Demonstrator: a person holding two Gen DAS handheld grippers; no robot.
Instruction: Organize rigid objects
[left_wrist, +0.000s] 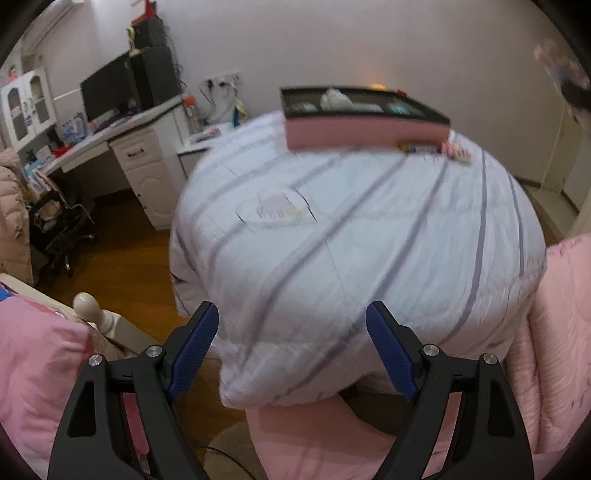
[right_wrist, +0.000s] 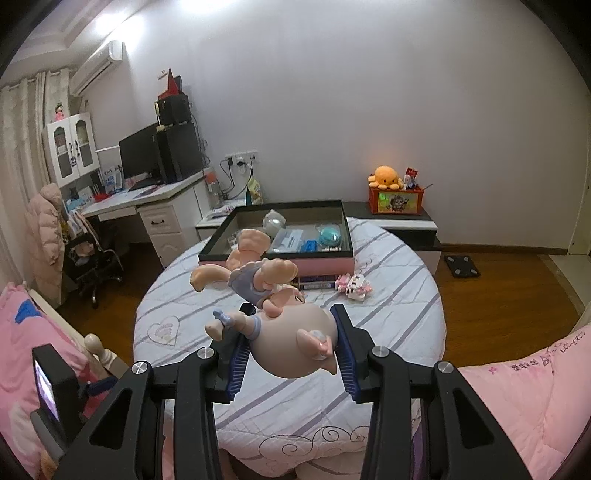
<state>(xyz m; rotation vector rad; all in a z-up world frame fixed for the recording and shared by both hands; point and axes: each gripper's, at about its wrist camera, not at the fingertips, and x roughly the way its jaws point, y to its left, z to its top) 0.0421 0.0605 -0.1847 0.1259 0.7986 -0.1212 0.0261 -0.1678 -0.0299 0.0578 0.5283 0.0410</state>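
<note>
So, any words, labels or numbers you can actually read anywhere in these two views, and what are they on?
Pink quilt, right wrist view: dark stitched lettering along its edge, roughly "LOVERS", uncertain.
Orange box: picture label, no readable words.
Books under the tray: spine print too small.
Left wrist view: too blurred to read anything.

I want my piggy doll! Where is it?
In the right wrist view, the pink plastic pig figurine is clamped in the right hand-held gripper, above the striped quilt.

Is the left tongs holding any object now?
No, the left tongs stands open with only the striped quilt behind its pads.
</note>
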